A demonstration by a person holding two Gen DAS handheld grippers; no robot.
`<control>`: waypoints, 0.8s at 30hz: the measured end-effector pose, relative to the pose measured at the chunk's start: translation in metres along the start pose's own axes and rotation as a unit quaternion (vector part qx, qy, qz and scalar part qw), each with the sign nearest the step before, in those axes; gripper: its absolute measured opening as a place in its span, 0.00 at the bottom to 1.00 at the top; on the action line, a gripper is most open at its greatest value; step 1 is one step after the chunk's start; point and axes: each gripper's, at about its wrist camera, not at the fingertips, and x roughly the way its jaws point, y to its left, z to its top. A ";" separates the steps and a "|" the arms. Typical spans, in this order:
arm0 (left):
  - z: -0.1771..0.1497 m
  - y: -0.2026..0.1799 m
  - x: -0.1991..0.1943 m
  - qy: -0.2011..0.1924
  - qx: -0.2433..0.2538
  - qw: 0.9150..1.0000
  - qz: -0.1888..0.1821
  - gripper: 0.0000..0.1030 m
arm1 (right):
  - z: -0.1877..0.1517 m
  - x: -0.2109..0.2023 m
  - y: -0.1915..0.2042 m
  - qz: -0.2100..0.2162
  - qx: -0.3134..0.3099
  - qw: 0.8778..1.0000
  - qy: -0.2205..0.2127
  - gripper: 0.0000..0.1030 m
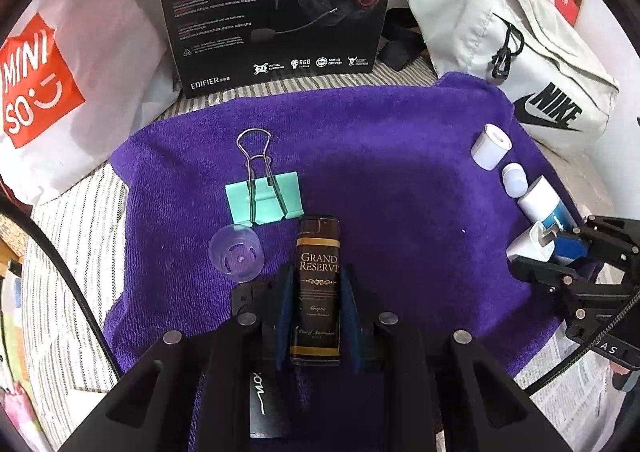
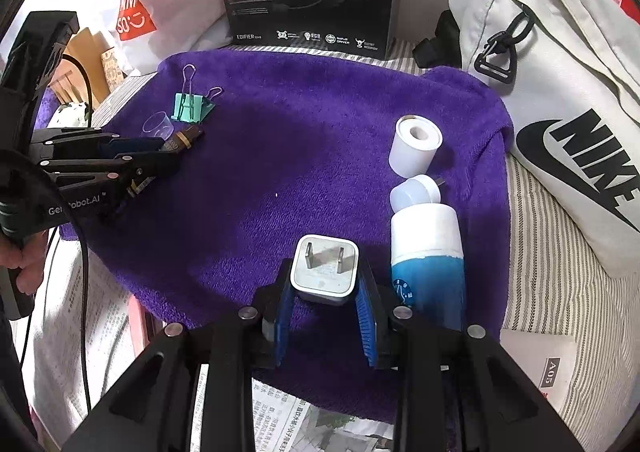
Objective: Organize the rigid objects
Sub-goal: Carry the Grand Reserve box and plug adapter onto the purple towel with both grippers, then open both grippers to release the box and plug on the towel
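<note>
Purple towel (image 1: 360,139) carries all items. Left gripper (image 1: 318,312) clenched on the dark "Grand Reserve" lighter (image 1: 319,284), near-left on towel, just near of the green binder clip (image 1: 264,199). Right gripper (image 2: 325,302) grasping the white plug adapter (image 2: 324,272), near-right, beside the blue-white tube (image 2: 428,260).

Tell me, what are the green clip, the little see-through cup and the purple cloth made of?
Green clip: looks like painted metal with a matte mint body; its shiny wire handles suggest steel.
See-through cup: probably clear plastic, since the cloth shows through it.
Purple cloth: soft terry towel fabric, with a fuzzy looped texture.
</note>
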 end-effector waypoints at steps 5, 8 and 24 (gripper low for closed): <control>-0.003 -0.001 -0.001 0.002 0.004 1.000 0.003 0.23 | -0.001 0.000 0.001 -0.003 -0.010 1.000 -0.002 0.28; -0.007 0.000 -0.003 0.004 0.002 1.000 0.004 0.23 | 0.001 0.001 0.001 -0.002 -0.010 1.000 -0.001 0.28; -0.028 -0.007 -0.026 0.015 -0.019 1.000 0.002 0.38 | -0.010 -0.032 -0.003 0.002 0.012 1.000 0.001 0.36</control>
